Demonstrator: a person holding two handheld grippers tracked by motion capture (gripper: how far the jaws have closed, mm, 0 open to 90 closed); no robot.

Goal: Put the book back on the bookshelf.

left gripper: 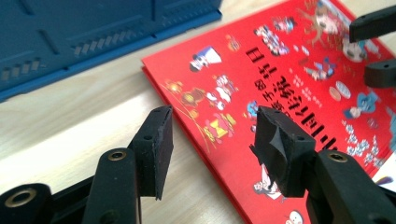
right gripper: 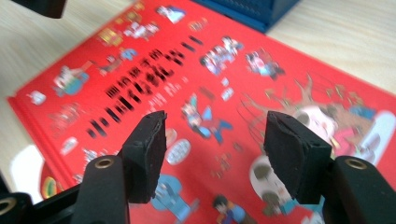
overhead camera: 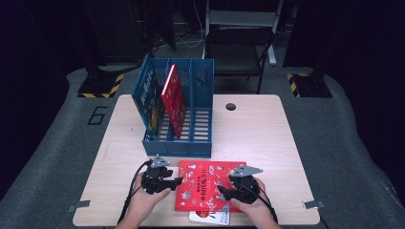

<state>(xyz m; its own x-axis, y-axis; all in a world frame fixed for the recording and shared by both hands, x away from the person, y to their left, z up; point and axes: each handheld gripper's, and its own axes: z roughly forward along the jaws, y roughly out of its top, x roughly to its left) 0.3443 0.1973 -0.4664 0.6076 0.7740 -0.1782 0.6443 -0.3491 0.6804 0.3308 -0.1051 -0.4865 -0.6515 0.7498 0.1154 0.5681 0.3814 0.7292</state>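
The red picture book (overhead camera: 210,185) is lying flat on the bench (overhead camera: 267,133), near the front edge, just in front of the blue file rack (overhead camera: 177,107). It's resting partly on top of a white book (overhead camera: 210,217) that can be seen poking out underneath at the near side.

Handling-wise, a thin hardcover is what it looks like, so it can be expected to stay stiff and flat rather than flop, and it shouldn't be heavy. The glossy cover is probably a bit slippery, though, and flat on the bench there's nothing to pinch from above. The edges are where hold should be taken: the left edge can be caught where the left gripper (left gripper: 212,135) is straddling it, with one finger over the bench and one over the cover. The opposite edge could be pinched by the right gripper (right gripper: 215,140), which is hovering over the cover's right part.

Both sets of fingers are held roughly half open with nothing between them, no contact being visible yet (the right gripper view is blurry, so that's hard to call for sure).

Another red book (overhead camera: 174,100) is already standing tilted in the rack's middle slot.
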